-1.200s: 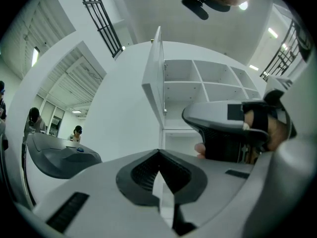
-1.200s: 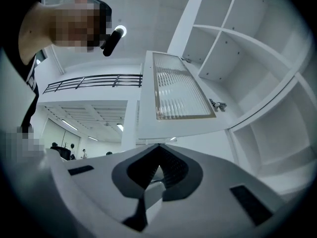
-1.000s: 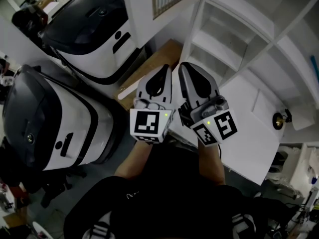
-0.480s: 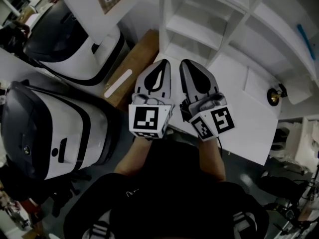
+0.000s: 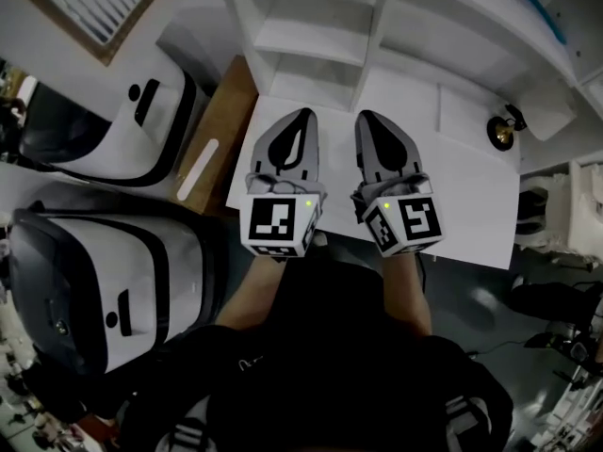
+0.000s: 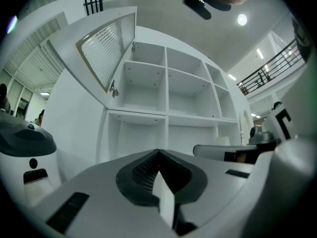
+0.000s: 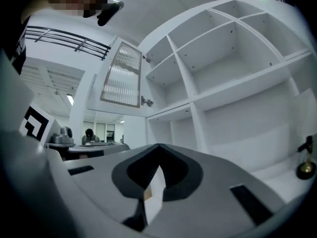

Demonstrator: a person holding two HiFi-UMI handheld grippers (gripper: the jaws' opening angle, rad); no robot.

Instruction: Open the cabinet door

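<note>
The white cabinet (image 5: 320,36) is a grid of bare shelves straight ahead of me. Its louvred door (image 6: 106,51) stands swung open at the upper left, a small metal handle (image 6: 114,89) at its lower edge; the right gripper view also shows that door (image 7: 124,76), and it lies at the head view's top left (image 5: 89,8). My left gripper (image 5: 303,114) and right gripper (image 5: 369,117) are held side by side over the white counter (image 5: 462,186), both level and pointing at the shelves. Both are shut with nothing between the jaws. Neither touches the cabinet.
Two big white-and-black machines (image 5: 104,281) (image 5: 104,121) stand at the left. A wooden board (image 5: 226,111) with a white strip (image 5: 196,172) lies between them and the counter. A small brass object (image 5: 499,130) stands on the counter at the right. A person (image 7: 90,135) sits far off.
Both grippers have moved together up to the cabinet, so the counter now lies under them and the shelves straight ahead. The machines have slid to the left. The jaws stayed shut.
</note>
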